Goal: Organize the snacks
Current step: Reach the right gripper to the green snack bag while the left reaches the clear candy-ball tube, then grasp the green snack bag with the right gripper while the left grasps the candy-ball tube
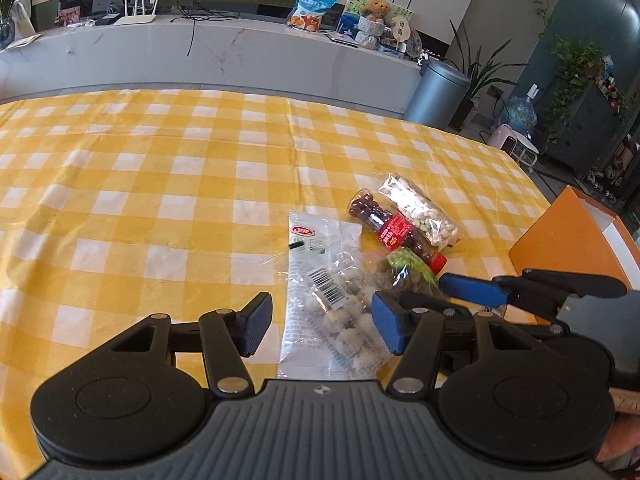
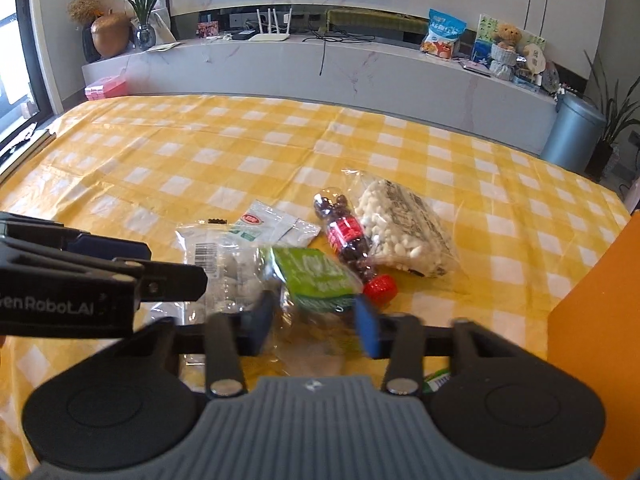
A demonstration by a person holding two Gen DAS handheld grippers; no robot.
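Several snacks lie together on the yellow checked tablecloth [image 1: 160, 184]. A clear and white barcode packet of pale round pieces [image 1: 332, 300] lies between the fingers of my open left gripper [image 1: 322, 322], which hovers over it. A green-labelled clear bag [image 2: 316, 276] lies between the fingers of my open right gripper [image 2: 314, 322]; it also shows in the left wrist view [image 1: 408, 270]. A small bottle of dark candies with a red cap [image 2: 350, 248] and a clear bag of white pieces [image 2: 400, 228] lie beyond. The right gripper shows in the left wrist view [image 1: 472, 290].
An orange box [image 1: 572, 236] with a white inside stands at the table's right edge, also in the right wrist view [image 2: 596, 344]. A marble counter [image 2: 320, 64] with clutter runs behind the table. A grey bin [image 2: 576, 136] stands on the floor beyond.
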